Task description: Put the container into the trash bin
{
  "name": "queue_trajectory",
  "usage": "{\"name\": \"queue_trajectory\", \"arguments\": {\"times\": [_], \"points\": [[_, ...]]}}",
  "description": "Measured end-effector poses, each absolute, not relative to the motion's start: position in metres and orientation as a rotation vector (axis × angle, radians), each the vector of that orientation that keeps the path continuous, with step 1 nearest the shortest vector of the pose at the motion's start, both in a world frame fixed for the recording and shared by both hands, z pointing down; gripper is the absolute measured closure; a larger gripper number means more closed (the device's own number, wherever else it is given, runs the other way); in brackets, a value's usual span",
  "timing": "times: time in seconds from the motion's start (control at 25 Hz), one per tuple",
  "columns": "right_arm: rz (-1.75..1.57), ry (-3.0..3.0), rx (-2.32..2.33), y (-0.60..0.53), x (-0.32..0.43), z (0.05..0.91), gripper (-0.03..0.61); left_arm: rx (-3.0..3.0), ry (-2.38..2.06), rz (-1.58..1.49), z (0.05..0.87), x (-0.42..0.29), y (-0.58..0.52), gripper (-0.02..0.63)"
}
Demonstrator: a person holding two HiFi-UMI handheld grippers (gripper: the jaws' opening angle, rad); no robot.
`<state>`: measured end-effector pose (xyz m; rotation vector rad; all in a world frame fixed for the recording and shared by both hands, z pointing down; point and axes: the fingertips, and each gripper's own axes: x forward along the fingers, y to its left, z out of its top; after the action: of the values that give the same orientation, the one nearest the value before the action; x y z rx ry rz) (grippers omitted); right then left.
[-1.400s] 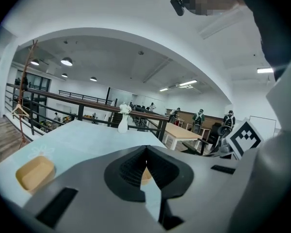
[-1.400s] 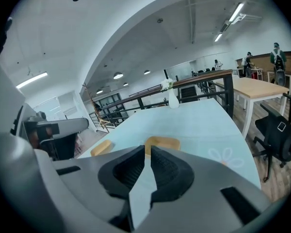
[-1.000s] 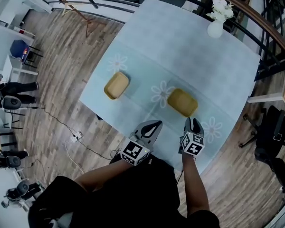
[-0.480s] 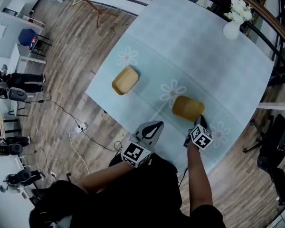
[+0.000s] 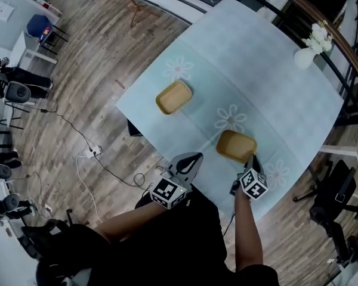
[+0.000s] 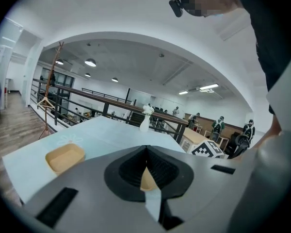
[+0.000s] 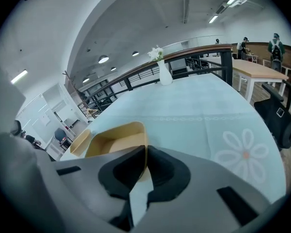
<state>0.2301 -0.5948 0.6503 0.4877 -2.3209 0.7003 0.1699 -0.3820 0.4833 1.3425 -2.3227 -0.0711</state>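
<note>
The right claw (image 7: 145, 154) is clamped on the thin near wall of the container (image 7: 114, 140), a shallow, round-cornered tan tray of matte, pulp-like material near the tabletop (image 5: 256, 70)'s near edge. A one-wall pinch could let it flex, swing or slip when lifted. The left claw (image 6: 145, 152) hangs closed and empty off that edge.

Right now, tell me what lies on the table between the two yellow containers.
Nothing: the head view shows only bare tablecloth between the far container and the near container, a printed flower just beside that stretch.
</note>
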Motion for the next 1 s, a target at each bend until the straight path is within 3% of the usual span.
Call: {"name": "queue_trajectory", "arguments": {"times": [0.4,1.0], "points": [[0.648,-2.364,0.304,-0.454,0.206,0.601,0.537,1.229,-2.440,-0.145,0.464,0.164,-0.256,0.600],[0.573,-2.346,-0.013,-0.159,0.152,0.581,0.537,0.893,-2.634,-0.241,0.456,0.168,0.044,0.600]]}}
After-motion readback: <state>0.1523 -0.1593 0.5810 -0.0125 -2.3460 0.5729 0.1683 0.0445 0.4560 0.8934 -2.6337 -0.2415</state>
